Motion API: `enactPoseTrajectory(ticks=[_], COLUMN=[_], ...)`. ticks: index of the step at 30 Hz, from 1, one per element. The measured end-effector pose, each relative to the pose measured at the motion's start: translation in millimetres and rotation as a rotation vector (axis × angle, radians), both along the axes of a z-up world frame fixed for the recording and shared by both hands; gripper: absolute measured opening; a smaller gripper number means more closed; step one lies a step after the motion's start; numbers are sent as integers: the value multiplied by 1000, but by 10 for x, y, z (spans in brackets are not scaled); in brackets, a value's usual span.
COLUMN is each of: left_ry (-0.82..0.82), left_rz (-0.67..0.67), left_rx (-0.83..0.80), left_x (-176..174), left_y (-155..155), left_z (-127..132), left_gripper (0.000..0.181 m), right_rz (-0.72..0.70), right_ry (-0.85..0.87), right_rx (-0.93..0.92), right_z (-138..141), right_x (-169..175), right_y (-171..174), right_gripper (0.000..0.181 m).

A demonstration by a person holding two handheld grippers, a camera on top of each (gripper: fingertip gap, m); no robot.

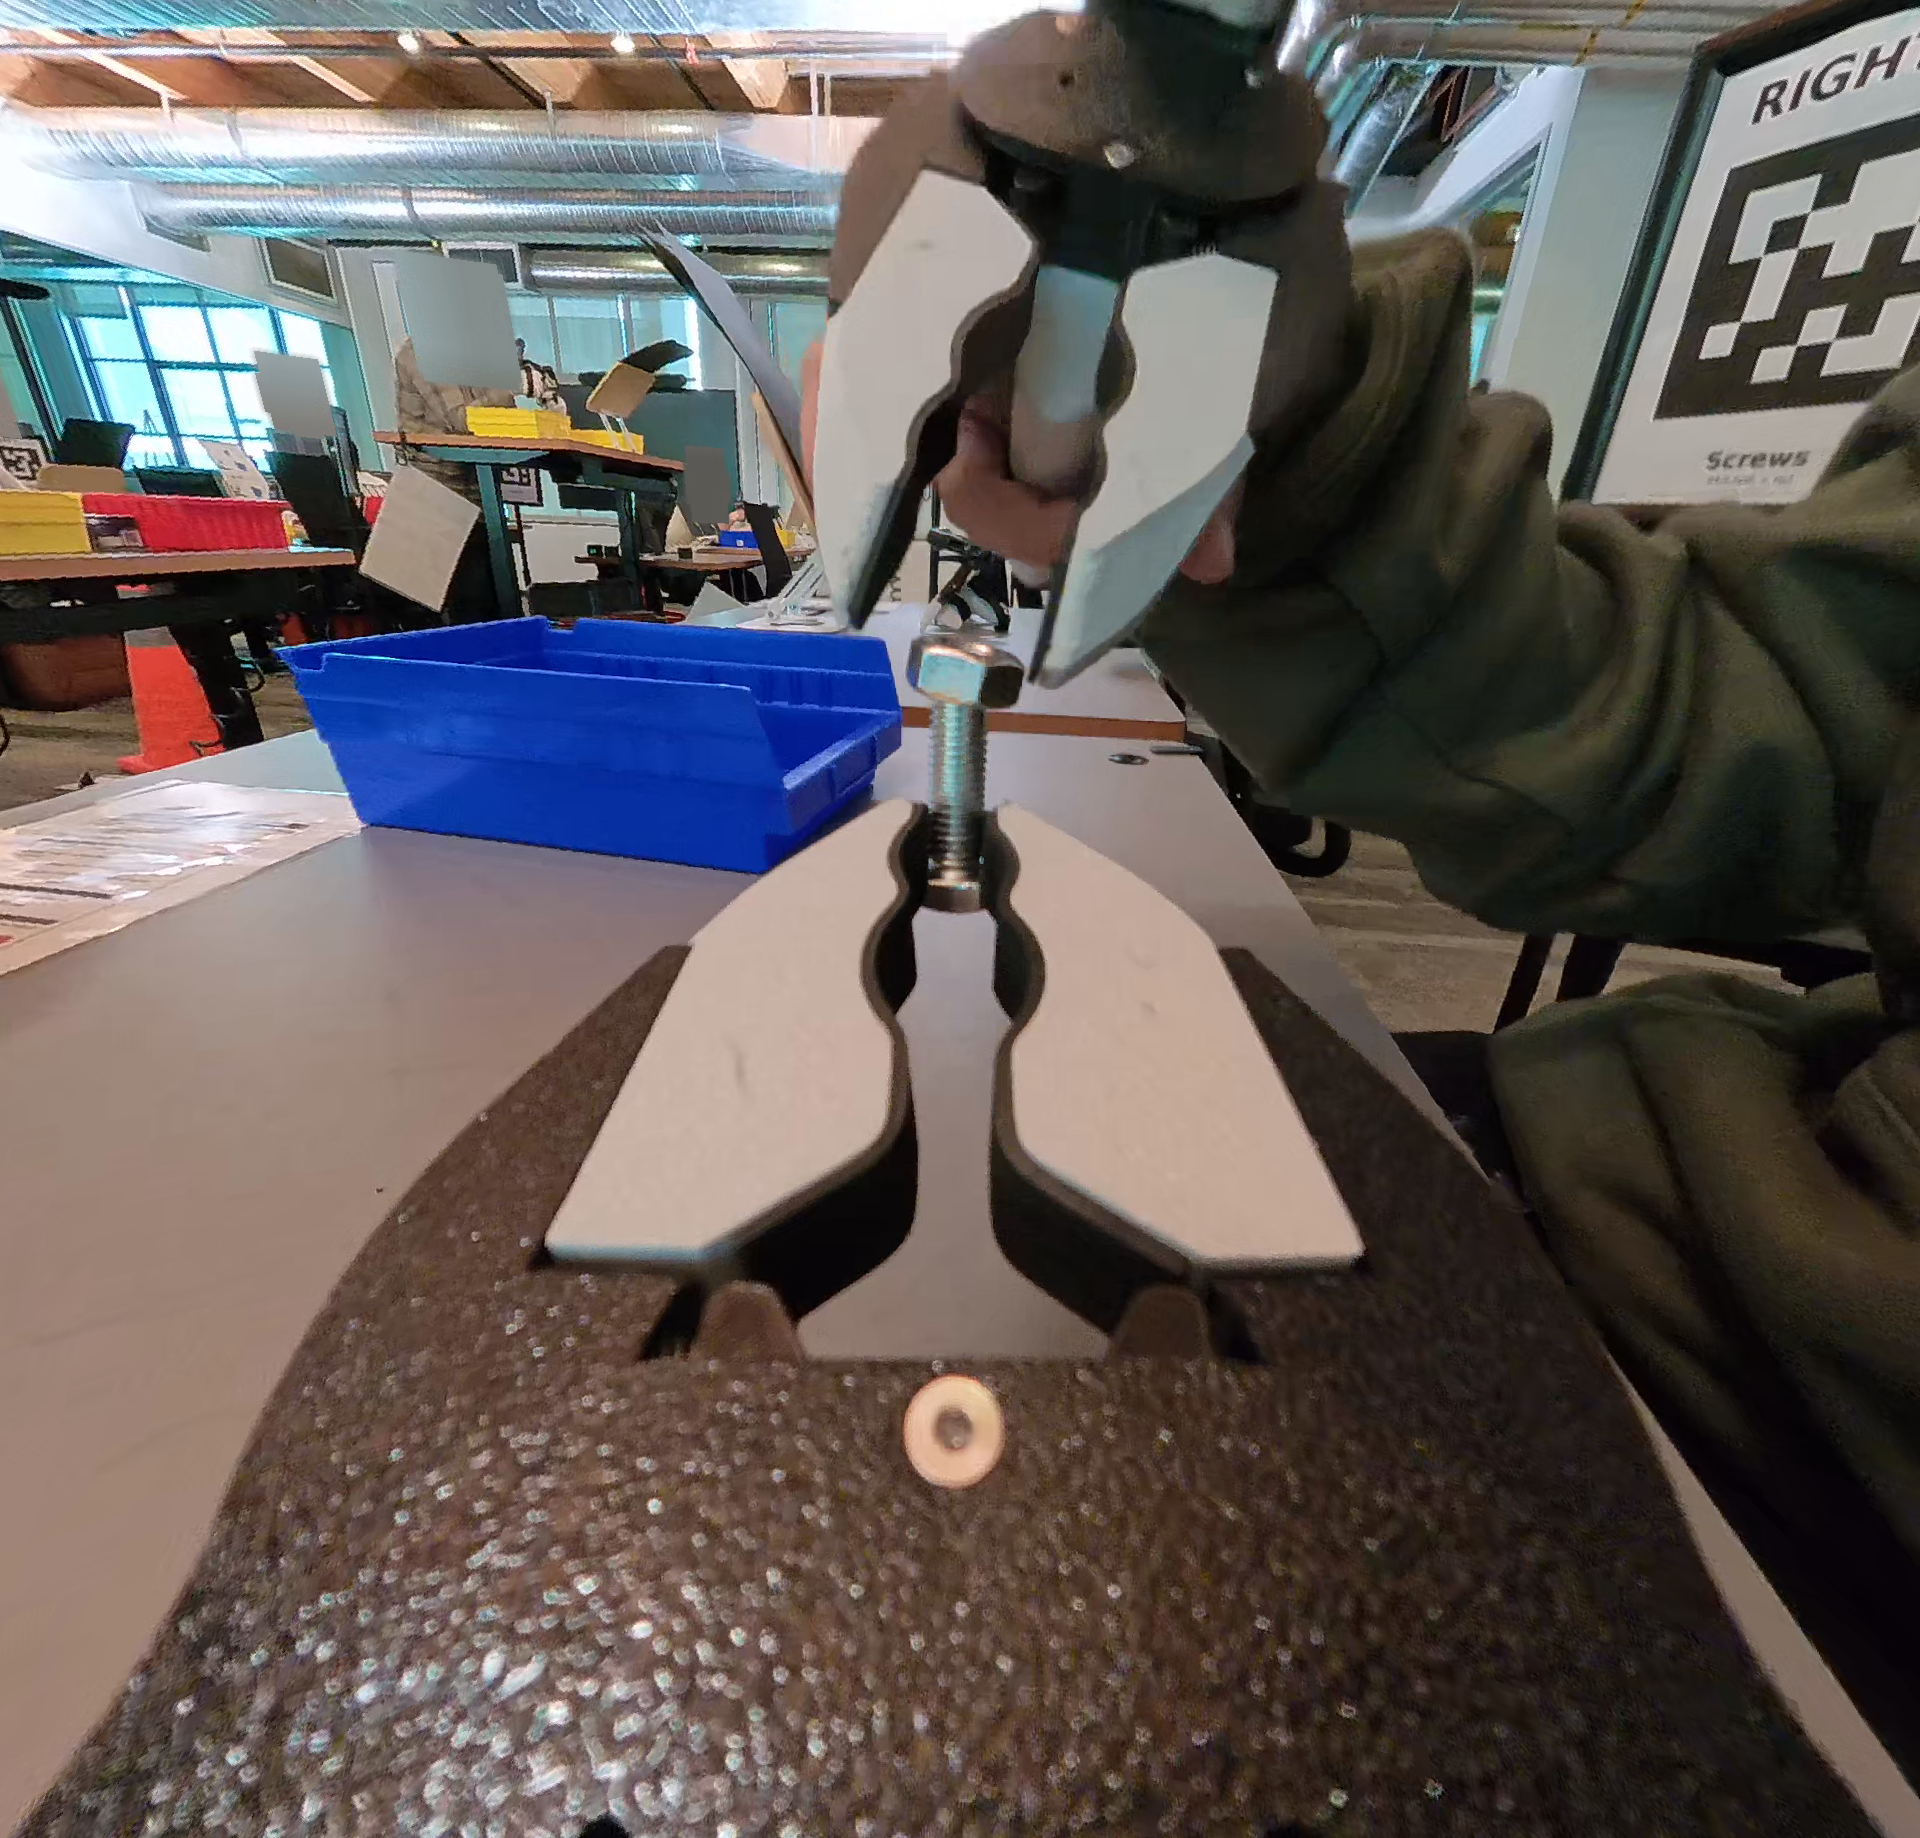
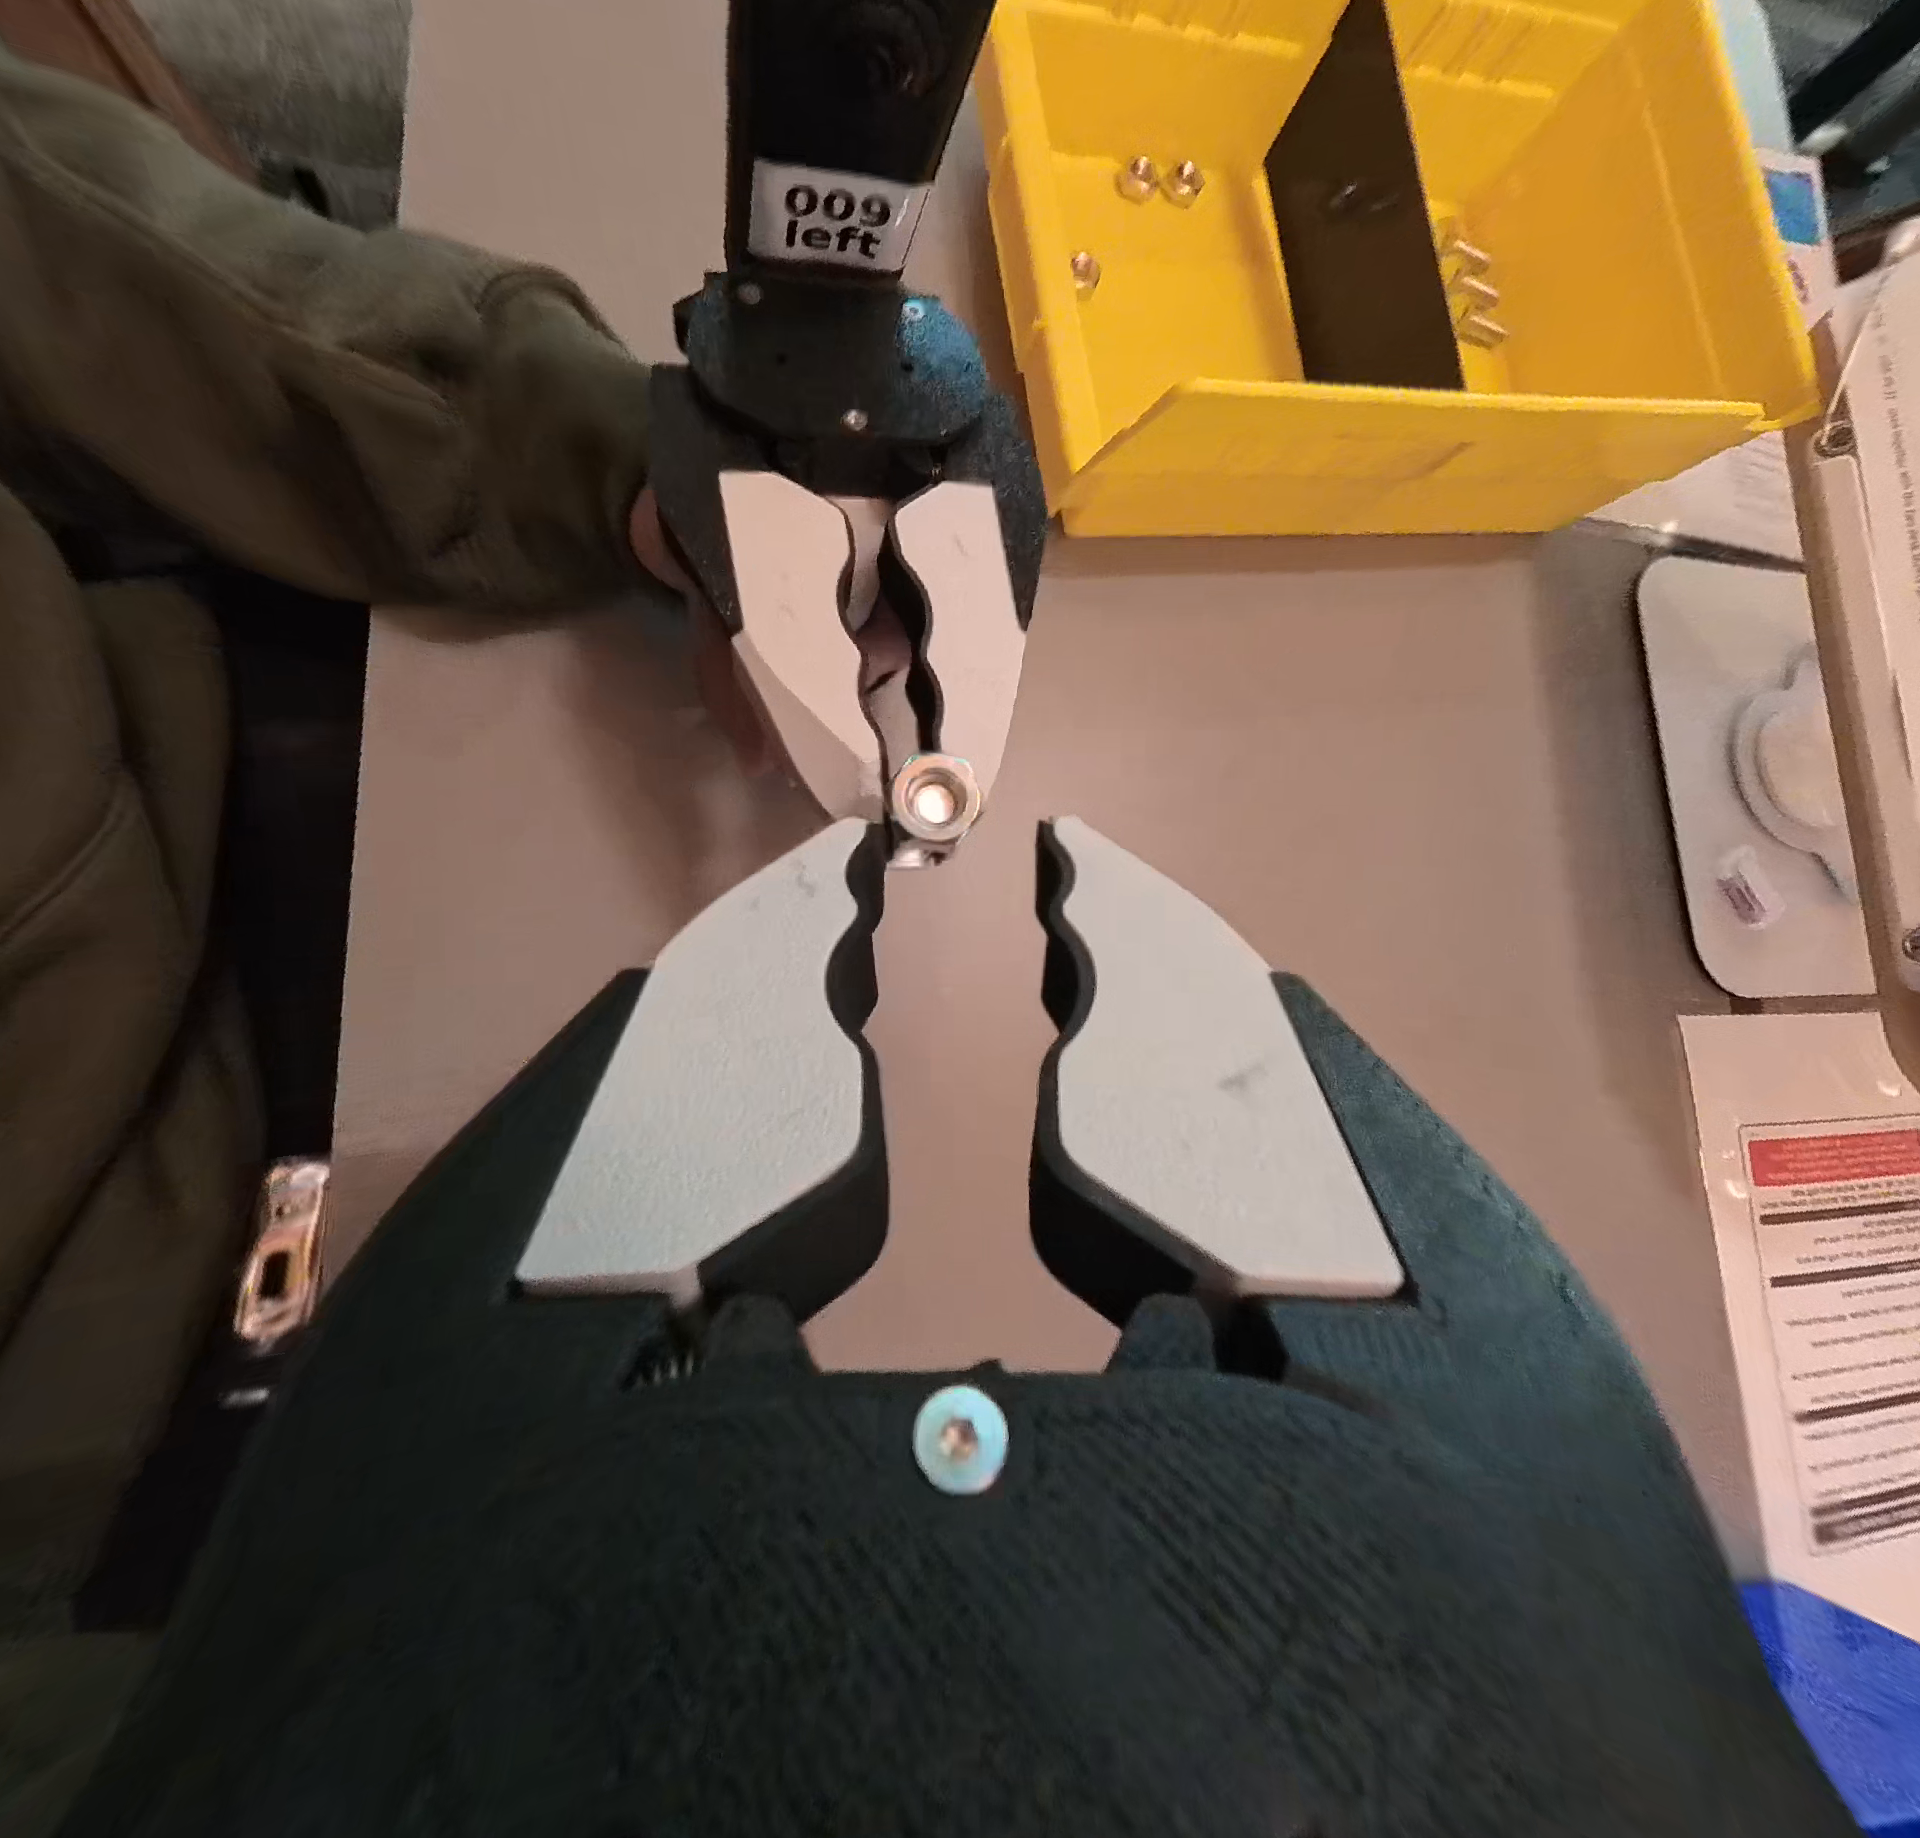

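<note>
My left gripper (image 1: 956, 822) is shut on the threaded shaft of a silver bolt (image 1: 954, 765) and holds it upright above the grey table (image 1: 312, 1009). The bolt's hex top (image 1: 966, 671) stands clear above the fingers. My right gripper (image 1: 956, 640) comes down from above, open, with its two tips on either side of the hex top and not gripping it. In the right wrist view I look down on the hex top (image 2: 935, 801), held at the tips of the left gripper (image 2: 930, 796). The right gripper (image 2: 956, 832) is open just below it, its left tip close to the bolt.
A blue bin (image 1: 582, 728) stands on the table behind the bolt. A yellow bin (image 2: 1351, 334) with a black divider holds a few brass nuts and screws. Printed sheets (image 2: 1839, 1300) and a white device (image 2: 1766, 749) lie at the right. Green sleeves (image 1: 1558, 645) reach in.
</note>
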State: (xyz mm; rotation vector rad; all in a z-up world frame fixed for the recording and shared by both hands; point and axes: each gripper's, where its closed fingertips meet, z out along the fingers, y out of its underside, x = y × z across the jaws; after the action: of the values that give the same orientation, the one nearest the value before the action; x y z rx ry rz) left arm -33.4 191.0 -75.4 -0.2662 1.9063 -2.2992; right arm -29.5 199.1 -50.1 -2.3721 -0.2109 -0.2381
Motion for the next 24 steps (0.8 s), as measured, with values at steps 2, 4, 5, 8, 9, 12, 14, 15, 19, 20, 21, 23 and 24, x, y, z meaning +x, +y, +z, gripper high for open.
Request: enactPoseTrajectory(ticks=[2,4,5,8,9,12,14,15,19,20,21,23,24], left_ry=[18,35,42,61,68,73,76,78,86,87,87,88,90], left_rz=[21,47,61,87,89,95,99,101,104,103,103,103,102], left_rx=[-18,-22,-16,-7,-12,-8,-6,-9,-6,-3,-1,0,0], left_x=[41,85,107,147,154,161,169,172,183,182,182,184,185], left_y=[31,60,70,79,78,80,88,92,92,88,86,84,85], left_z=[17,15,5,-8,-6,-15,-21,-22,-41,-44,-48,-52,-53], left_gripper=[9,9,9,9,9,9,9,9,9,9,9,9,9], right_rz=[-62,-144,-192,-298,-322,-336,-358,-354,-393,-399,-396,-397,-399], right_ry=[-7,-29,-37,-36,-23,44,47,61,46,40,38,46,50], right_rx=[121,283,379,628,671,684,695,693,665,660,665,674,675], right_z=[44,110,160,256,239,91,39,14,-66,-76,-72,-65,-64], right_x=[37,104,139,180,184,129,129,110,148,157,153,147,147], right_y=[25,61,85,142,154,220,250,269,256,247,241,227,218], right_gripper=[37,45,48,52,51,51,49,48,44,43,42,39,39])
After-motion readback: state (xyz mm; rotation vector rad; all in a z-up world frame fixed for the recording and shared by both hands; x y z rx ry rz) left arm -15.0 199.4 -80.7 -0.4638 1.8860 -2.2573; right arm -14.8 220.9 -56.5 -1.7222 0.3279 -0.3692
